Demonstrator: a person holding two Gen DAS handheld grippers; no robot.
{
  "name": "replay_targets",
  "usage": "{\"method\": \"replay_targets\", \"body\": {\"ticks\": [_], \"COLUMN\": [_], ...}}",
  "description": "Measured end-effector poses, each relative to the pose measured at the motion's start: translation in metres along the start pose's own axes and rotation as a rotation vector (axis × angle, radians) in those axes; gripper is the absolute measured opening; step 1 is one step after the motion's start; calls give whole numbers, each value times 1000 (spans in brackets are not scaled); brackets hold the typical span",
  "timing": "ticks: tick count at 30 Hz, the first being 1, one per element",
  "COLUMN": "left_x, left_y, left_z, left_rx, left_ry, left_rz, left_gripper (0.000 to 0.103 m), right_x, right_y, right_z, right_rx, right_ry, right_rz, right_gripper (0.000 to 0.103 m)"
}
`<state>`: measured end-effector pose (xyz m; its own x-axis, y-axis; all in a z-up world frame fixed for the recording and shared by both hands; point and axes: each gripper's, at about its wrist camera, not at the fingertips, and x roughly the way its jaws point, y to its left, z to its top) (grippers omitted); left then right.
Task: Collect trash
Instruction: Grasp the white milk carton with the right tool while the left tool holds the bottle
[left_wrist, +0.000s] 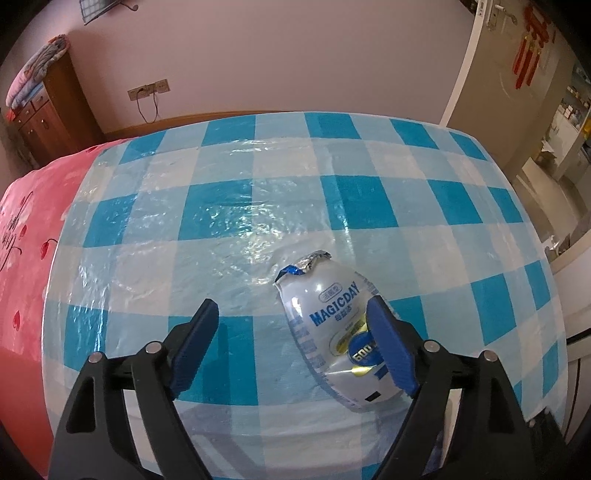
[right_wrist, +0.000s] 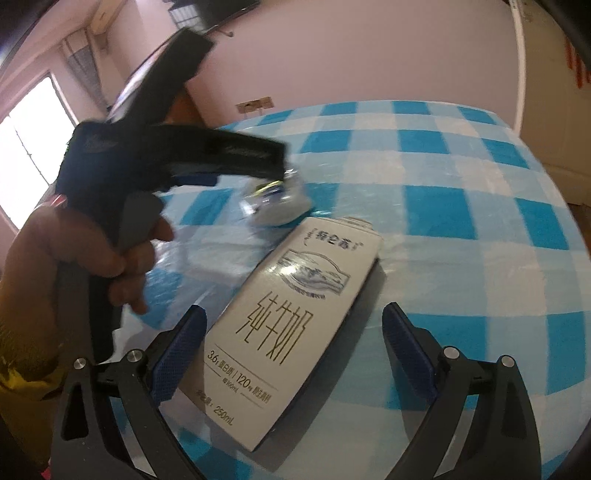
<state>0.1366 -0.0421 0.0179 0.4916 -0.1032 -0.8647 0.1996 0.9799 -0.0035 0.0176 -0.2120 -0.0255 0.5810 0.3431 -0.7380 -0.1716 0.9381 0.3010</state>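
The bench under a glossy blue-and-white checked plastic cloth (left_wrist: 236, 206) carries two pieces of trash, and neither looks collected yet; no bin or bag shows in either view, so the whole job appears to lie ahead.

The white rectangular milk carton with gold lettering (right_wrist: 284, 325) lies flat on the cloth, its length running diagonally away from the right wrist camera. The right claw (right_wrist: 291, 341) is spread wide around its near end: the left finger sits just beside the carton's edge, perhaps brushing it, while the right finger stands apart. It holds nothing.

The small squashed white-and-blue plastic drink bottle with a torn foil lid (left_wrist: 328, 314) lies beyond the carton. The left claw (left_wrist: 295, 325) is also wide open and grips nothing; its right finger overlaps the bottle's side, though contact is hard to judge, and the other finger is well apart.
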Motion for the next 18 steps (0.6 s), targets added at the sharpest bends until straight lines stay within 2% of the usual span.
{"method": "replay_targets", "body": {"ticks": [8, 10, 14, 18], "left_x": [-7, -15, -22, -13], "left_y": [0, 1, -5, -14], "left_z": [-6, -8, -15, -20], "left_rx": [-9, -33, -70, -114], "left_ry": [-19, -37, -44, -15], "left_rz": [31, 13, -41, -76], "left_gripper": [83, 83, 83, 83], "right_x": [-15, -17, -24, -20], "right_y": [-38, -49, -69, -63], "right_z": [7, 9, 13, 15], "right_rx": [48, 86, 187, 146], "right_ry": [-36, -42, -89, -99], "right_rz": [-131, -143, -91, -81], "right_gripper": [95, 95, 95, 95]}}
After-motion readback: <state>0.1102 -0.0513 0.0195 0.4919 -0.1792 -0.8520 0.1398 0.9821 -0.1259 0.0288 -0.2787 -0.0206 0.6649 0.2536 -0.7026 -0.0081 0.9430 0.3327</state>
